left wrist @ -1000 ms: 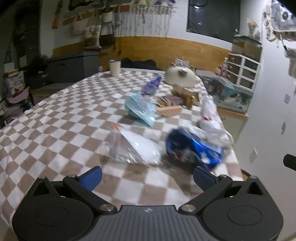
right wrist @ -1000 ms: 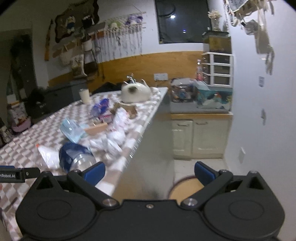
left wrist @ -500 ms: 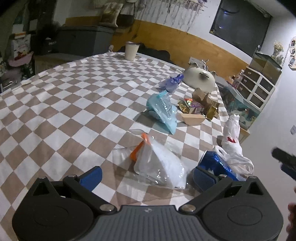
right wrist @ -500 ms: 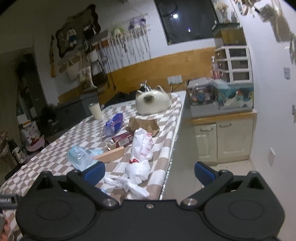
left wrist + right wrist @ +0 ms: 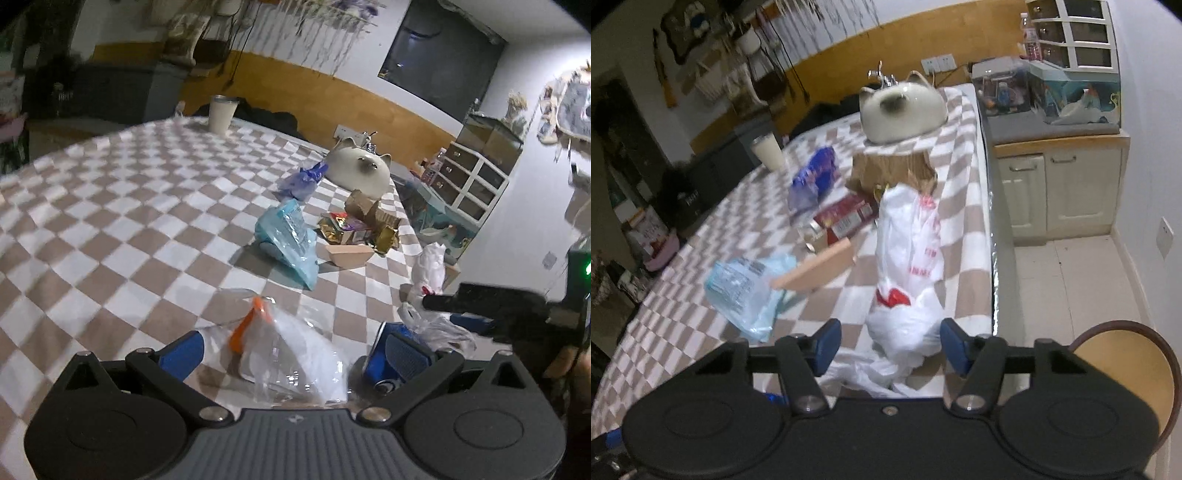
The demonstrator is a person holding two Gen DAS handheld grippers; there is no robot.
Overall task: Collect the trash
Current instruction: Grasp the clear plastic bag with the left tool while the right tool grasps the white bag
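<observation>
Since half a second ago the right gripper (image 5: 891, 341) has dropped toward the table (image 5: 964, 236) edge, its blue fingers now spread either side of the crumpled white plastic bag (image 5: 908, 266) with red print, not pinching it. The left gripper (image 5: 295, 350) has eased forward, fingers wide apart around a crinkly clear bag (image 5: 295, 354) with an orange tab, its right finger against a shiny blue wrapper (image 5: 380, 354). Both lie on the brown-and-white checked cloth
</observation>
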